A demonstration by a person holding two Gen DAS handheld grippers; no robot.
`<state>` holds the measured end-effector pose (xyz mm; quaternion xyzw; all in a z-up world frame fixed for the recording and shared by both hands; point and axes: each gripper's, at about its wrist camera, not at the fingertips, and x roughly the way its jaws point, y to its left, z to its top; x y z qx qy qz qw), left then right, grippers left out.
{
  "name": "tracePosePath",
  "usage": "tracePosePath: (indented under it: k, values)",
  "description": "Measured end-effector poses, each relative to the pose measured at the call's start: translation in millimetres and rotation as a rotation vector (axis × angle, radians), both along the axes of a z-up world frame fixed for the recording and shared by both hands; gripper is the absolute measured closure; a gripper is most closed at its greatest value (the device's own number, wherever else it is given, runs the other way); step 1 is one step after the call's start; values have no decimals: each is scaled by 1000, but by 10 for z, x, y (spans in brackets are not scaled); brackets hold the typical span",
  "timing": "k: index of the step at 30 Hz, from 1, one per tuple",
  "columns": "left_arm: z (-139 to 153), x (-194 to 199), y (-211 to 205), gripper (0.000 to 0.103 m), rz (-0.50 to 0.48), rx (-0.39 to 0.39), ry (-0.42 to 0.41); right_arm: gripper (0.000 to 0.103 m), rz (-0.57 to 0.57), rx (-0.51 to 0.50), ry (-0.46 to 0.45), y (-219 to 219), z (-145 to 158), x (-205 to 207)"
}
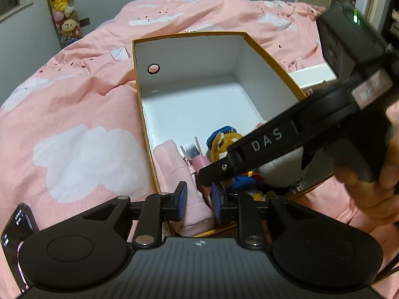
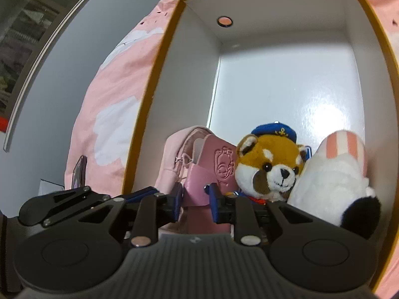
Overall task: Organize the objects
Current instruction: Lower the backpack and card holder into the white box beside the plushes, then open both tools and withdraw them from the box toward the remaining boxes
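a pink duvet [image 1: 74, 114] with white cloud patches covers the bed. a hanging column of plush toys [image 1: 62, 7] lines the grey wall [image 1: 22, 49], and a phone [image 1: 17, 226] lies at the near left edge.

A bed [image 1: 82, 114] under a pink cloud-print duvet meets grey walls [image 1: 22, 42], with a window frame [image 2: 37, 57] beside.

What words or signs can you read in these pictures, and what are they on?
"DAS": white letters on the right gripper's black arm, in the left wrist view.
Gold anchor sign, no letters: on the fox plush's blue cap.
Embossed stamp on the pink pouch: not readable.
Phone screen: marks too small to read.
Dark print on the box rim's far side: cut off, unreadable.
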<state>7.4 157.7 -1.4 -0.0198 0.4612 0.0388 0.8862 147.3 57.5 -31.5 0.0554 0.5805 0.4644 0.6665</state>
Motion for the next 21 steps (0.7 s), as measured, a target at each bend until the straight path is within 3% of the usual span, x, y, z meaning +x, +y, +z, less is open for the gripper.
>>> tracePosePath:
  k: [8, 14, 15, 21]
  values:
    - [69, -11, -29, 76, 6, -3, -28, 76, 15, 19, -69, -78, 159, -55]
    - [175, 22, -41, 76, -4, -22, -71, 72, 42, -44, -261, -276, 424, -55]
    - [187, 30, -57, 76, -8, -19, -78, 68, 66, -73, -310, -300, 466, -60]
    - [209, 78, -162, 76, -32, -15, -101, 66, 267, -261, -532, -400, 525, -101]
